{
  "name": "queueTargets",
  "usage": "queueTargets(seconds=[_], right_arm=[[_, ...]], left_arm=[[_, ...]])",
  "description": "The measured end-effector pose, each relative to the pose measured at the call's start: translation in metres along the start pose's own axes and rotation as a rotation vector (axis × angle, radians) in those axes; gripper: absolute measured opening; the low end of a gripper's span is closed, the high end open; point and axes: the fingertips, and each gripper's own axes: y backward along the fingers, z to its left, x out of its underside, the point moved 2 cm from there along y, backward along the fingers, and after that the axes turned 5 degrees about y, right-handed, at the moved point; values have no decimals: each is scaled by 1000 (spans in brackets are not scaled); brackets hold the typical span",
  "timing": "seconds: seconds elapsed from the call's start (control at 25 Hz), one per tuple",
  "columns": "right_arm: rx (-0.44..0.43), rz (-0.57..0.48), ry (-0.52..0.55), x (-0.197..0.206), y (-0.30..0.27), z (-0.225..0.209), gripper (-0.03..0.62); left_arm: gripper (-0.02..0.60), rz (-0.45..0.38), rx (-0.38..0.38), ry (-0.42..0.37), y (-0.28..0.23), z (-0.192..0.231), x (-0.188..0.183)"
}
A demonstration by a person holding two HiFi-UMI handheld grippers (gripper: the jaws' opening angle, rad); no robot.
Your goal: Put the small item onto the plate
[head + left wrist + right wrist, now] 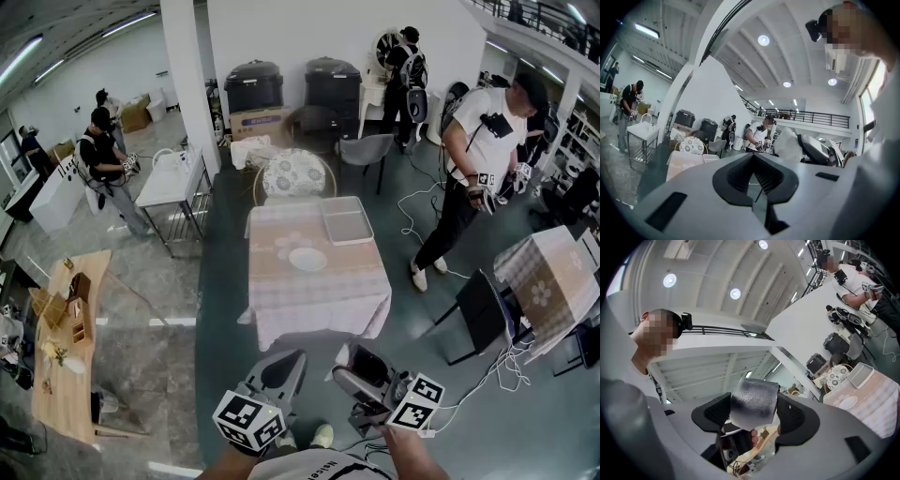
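A white plate (307, 259) lies near the middle of a table with a checked cloth (281, 309), well ahead of both grippers. In the right gripper view the same plate (847, 402) shows far off at the right. My right gripper (361, 367) is held close to my body and is shut on a grey, textured, roll-shaped item (753, 397), which fills the gap between its wide-set jaws. My left gripper (296, 356) hangs beside it, jaw tips together and nothing in them. In its own view the left gripper (753, 157) points towards the table.
A white tray (347, 221) sits at the table's far right corner. A black chair (487, 309) and a second clothed table (553, 277) stand to the right, with cables on the floor. A wooden bench (66, 347) is at the left. Several people stand around the room.
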Motion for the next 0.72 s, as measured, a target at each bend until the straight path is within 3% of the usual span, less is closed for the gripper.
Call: queueTargets(seconds=[0.72], right_arm=[[-22,-25,-15,-9,28,-18,322]], left_arm=[[6,18,-23,-33,-20,-17,15]])
